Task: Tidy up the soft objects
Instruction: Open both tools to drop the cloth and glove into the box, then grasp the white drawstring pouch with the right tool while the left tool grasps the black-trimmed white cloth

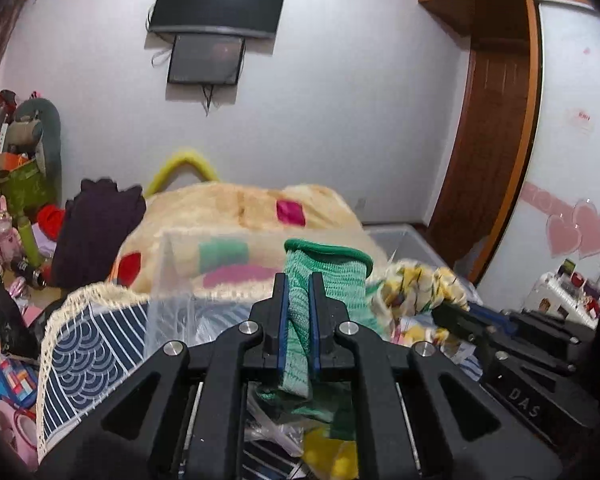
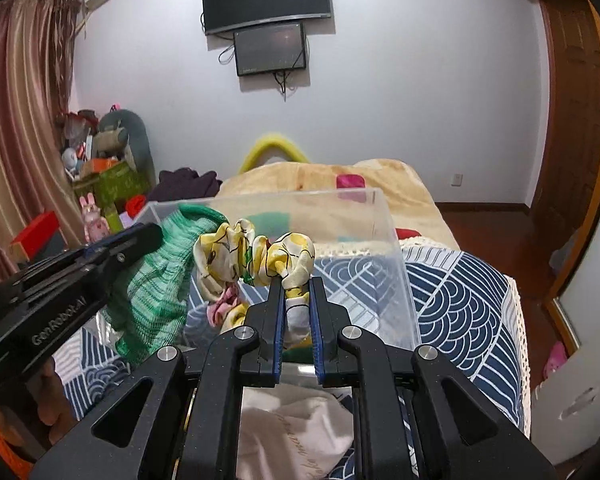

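Observation:
My left gripper (image 1: 298, 285) is shut on a green knitted sock (image 1: 332, 280) and holds it up above the clear plastic box (image 1: 168, 280). The sock also shows in the right wrist view (image 2: 160, 280), with the left gripper (image 2: 148, 236) at the left. My right gripper (image 2: 296, 286) is shut on a yellow and white floral scrunchie (image 2: 252, 252), held above the clear box (image 2: 392, 240). The scrunchie shows in the left wrist view (image 1: 416, 284), just right of the sock. The two held items hang close together.
The box stands on a navy wave-patterned cloth (image 2: 460, 300) with a cream fringe. Behind lies a beige blanket with coloured patches (image 1: 240, 208) and a dark purple garment (image 1: 96, 232). A white cloth (image 2: 292, 432) and bagged items (image 1: 300, 432) lie below the grippers. Cluttered toys stand at left (image 1: 12, 200).

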Available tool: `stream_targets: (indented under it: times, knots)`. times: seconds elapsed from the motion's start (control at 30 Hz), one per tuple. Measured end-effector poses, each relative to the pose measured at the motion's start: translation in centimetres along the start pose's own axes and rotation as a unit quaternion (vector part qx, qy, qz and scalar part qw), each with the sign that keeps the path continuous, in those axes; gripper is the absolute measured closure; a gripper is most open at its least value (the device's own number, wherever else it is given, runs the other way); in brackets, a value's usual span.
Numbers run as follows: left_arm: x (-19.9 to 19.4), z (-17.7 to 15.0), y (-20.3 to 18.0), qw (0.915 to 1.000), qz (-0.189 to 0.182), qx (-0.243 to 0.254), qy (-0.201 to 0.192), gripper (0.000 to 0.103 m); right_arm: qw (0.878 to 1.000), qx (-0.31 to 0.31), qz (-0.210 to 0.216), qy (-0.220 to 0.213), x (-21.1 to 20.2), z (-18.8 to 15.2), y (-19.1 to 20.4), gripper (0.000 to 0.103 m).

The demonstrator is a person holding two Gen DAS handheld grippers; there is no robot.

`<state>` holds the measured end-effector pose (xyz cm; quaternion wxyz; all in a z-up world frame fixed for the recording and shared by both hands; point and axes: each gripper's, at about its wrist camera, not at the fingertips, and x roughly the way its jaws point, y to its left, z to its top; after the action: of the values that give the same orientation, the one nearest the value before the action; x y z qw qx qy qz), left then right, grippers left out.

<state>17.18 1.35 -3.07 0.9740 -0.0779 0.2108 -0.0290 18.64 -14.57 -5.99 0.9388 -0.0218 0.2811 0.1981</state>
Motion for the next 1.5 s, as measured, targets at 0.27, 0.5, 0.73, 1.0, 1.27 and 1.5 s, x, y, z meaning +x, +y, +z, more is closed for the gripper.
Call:
stream_targets:
  times: [0.27, 0.5, 0.73, 1.0, 1.27, 1.5]
  knots:
    - [0.8, -1.3, 0.2, 0.9992, -0.003, -0.007, 0.039, 0.085, 1.000, -0.014, -0.001, 0.000, -0.9, -0.4, 0.1, 0.037]
    - [-1.2, -0.9, 0.3, 0.9996, -0.011, -0.011, 0.025, 0.044, 1.000, -0.016, -0.004, -0.026, -2.9, -0.1, 0.0, 0.029]
    - [-4.3, -0.7, -0.4, 0.9998, -0.007, 0.017, 0.000, 0.022, 0.999, -0.017, -0.004, -0.037, -4.6, -0.7, -0.3, 0.025]
    - [-6.2, -3.5, -0.2, 0.9991, 0.005, 0.040, 0.015, 0.002, 1.000, -0.019, -0.022, -0.011, -4.2, -3.4, -0.8, 0.024]
    - [-4.7, -7.7, 1.1, 0.9943, 0.029, 0.057, 0.086, 0.002, 0.999, -0.012, -0.022, 0.039, -2.4, -5.6, -1.4, 0.024]
    - [-4.0, -10.3, 2.6, 0.9906, 0.002, 0.039, 0.131, 0.002, 0.998, -0.005, 0.005, 0.064, -1.3, -6.4, -1.0, 0.024]
